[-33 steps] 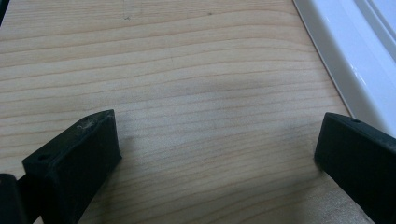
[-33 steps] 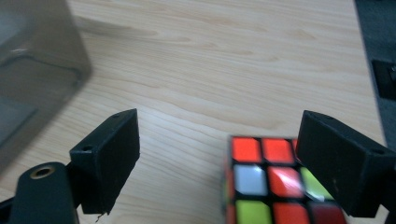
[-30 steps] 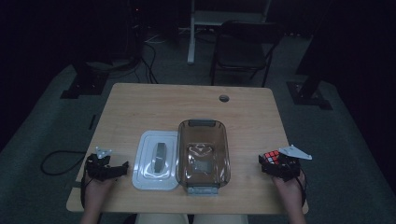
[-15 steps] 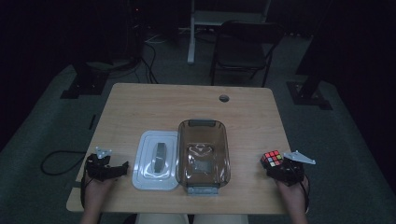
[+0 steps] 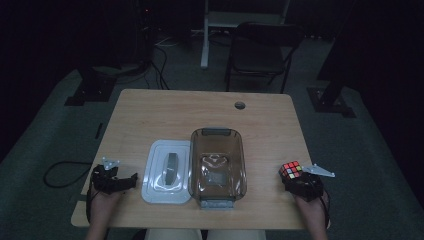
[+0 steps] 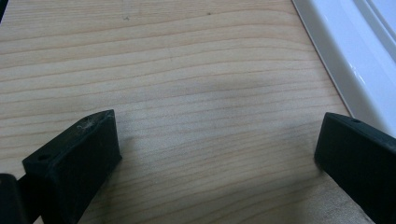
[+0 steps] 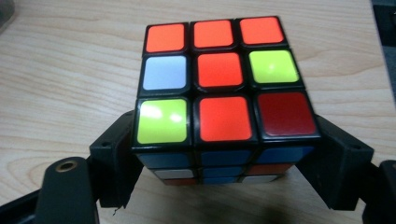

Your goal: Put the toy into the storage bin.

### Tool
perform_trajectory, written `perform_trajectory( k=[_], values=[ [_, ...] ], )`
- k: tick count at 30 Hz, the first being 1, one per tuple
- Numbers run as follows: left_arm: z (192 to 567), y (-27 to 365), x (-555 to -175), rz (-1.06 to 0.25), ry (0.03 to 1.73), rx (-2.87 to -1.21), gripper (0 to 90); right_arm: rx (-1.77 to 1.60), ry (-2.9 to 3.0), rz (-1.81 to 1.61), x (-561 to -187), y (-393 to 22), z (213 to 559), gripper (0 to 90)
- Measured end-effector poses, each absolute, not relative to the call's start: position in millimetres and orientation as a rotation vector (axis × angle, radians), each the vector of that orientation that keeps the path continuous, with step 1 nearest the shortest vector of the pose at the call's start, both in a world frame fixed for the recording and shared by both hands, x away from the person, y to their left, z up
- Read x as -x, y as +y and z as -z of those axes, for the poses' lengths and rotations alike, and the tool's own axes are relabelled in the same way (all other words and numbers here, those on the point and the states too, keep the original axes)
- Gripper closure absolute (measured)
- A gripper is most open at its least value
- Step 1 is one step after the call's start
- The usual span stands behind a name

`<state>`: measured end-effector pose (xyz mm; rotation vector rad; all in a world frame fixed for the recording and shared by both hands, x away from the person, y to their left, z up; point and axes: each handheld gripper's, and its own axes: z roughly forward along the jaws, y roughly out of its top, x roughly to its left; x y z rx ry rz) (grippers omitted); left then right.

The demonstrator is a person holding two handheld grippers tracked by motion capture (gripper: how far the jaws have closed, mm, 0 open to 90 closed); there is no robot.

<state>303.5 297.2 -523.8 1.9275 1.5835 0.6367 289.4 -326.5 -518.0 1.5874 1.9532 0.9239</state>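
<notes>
Here, a scrambled cube point(image 7: 224, 88), top mostly orange with yellow-green, pale blue and dark red squares, pinched by the just-closing right gripper point(image 7: 224, 168); left gripper point(image 6: 219, 158) spread wide.

Table layout, seen from above
On the table point(image 5: 165, 112): lid point(image 5: 169, 171) at 7 o'clock, container point(image 5: 218, 167) just right of it, cube point(image 5: 291, 170) at 4 o'clock.

Dim lab or office: wooden desk point(image 5: 175, 115), folding chair point(image 5: 260, 50), floor cables point(image 5: 160, 65).
</notes>
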Motion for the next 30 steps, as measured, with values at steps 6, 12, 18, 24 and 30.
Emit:
perform_trajectory(
  k=[6, 12, 18, 24, 30],
  values=[
    [523.8, 297.2, -303.4, -0.637, 1.584, -1.927, 0.7, -1.574, 1.983, -0.904, -291.0, -324.0, 519.3, 29.1],
    [523.8, 297.2, -303.5, -0.637, 1.584, -1.927, 0.7, -1.571, 1.969, -0.898, -289.8, -325.1, 518.1, 33.8],
    [523.8, 297.3, -303.5, -0.637, 1.583, -1.928, 0.7, -1.556, 1.98, -0.906, -291.1, -324.8, 510.8, 33.9],
    [523.8, 297.2, -303.5, -0.637, 1.584, -1.928, 0.7, -1.517, 1.973, -0.964, -288.9, -325.3, 493.0, 33.9],
    [523.8, 297.2, -303.5, -0.636, 1.584, -1.927, 0.7, -1.474, 1.964, -1.013, -286.1, -325.6, 475.1, 33.9]
  ],
)
